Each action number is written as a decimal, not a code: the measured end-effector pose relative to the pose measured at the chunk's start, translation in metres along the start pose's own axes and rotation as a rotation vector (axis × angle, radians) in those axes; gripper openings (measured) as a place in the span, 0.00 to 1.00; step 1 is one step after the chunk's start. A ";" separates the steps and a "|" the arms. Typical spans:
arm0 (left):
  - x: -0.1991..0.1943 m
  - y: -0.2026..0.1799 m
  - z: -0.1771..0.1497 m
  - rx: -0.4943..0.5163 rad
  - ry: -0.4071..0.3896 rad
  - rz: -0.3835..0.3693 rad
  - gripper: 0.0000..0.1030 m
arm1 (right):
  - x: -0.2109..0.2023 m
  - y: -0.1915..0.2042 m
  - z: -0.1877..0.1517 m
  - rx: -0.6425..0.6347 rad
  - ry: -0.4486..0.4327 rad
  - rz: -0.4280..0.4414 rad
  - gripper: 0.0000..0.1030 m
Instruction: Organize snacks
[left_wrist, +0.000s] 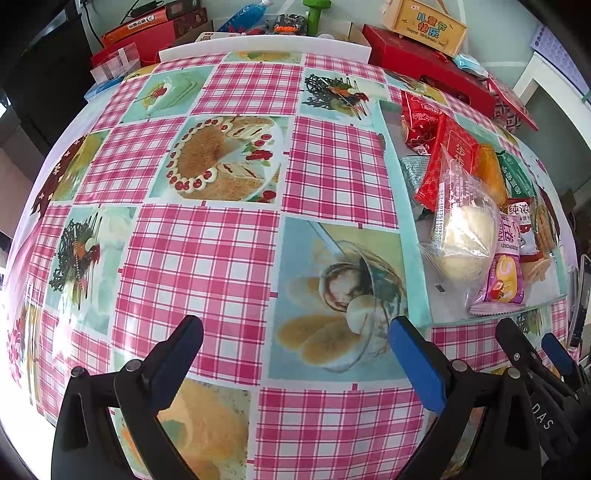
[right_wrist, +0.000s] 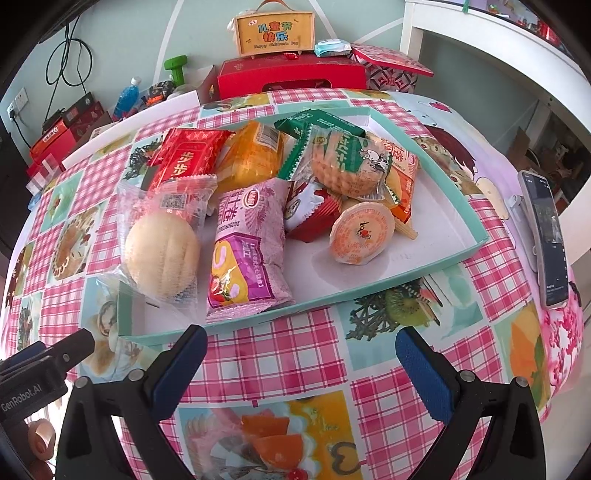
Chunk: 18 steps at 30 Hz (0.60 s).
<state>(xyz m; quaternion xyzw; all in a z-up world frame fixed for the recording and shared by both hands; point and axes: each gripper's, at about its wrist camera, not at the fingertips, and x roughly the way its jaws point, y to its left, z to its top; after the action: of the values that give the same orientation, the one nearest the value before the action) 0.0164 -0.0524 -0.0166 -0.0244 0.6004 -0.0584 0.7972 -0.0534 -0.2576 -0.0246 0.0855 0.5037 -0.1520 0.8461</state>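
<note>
A shallow teal box lid (right_wrist: 476, 236) lies on the table and holds several wrapped snacks: a round bun in a clear bag (right_wrist: 162, 251), a purple roll-cake packet (right_wrist: 243, 254), a red packet (right_wrist: 188, 157), an orange packet (right_wrist: 253, 157), green cracker packets (right_wrist: 334, 155) and a small round jelly cup (right_wrist: 360, 234). My right gripper (right_wrist: 301, 354) is open and empty just in front of the lid's near edge. My left gripper (left_wrist: 295, 343) is open and empty over the tablecloth, left of the lid (left_wrist: 413, 273). The bun (left_wrist: 467, 243) shows there too.
The table has a pink checked cloth with food pictures (left_wrist: 207, 258). A phone (right_wrist: 546, 240) lies right of the lid. Red gift boxes (right_wrist: 291, 75), a yellow sign box (right_wrist: 275, 33), a green dumbbell (right_wrist: 176, 72) and a blue bottle (right_wrist: 125, 98) stand behind the table.
</note>
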 end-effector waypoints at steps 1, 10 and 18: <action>0.000 0.000 0.000 -0.001 0.000 0.001 0.97 | 0.000 0.000 0.000 -0.001 0.001 0.000 1.00; 0.001 0.001 0.000 -0.004 0.000 0.003 0.97 | 0.000 0.001 0.000 -0.001 0.002 -0.001 1.00; 0.001 0.001 0.000 -0.003 0.000 0.002 0.97 | 0.000 0.001 0.000 -0.001 0.002 -0.001 1.00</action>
<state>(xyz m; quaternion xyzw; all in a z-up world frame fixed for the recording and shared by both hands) 0.0169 -0.0514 -0.0180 -0.0248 0.6005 -0.0568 0.7973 -0.0526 -0.2568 -0.0248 0.0848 0.5047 -0.1521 0.8456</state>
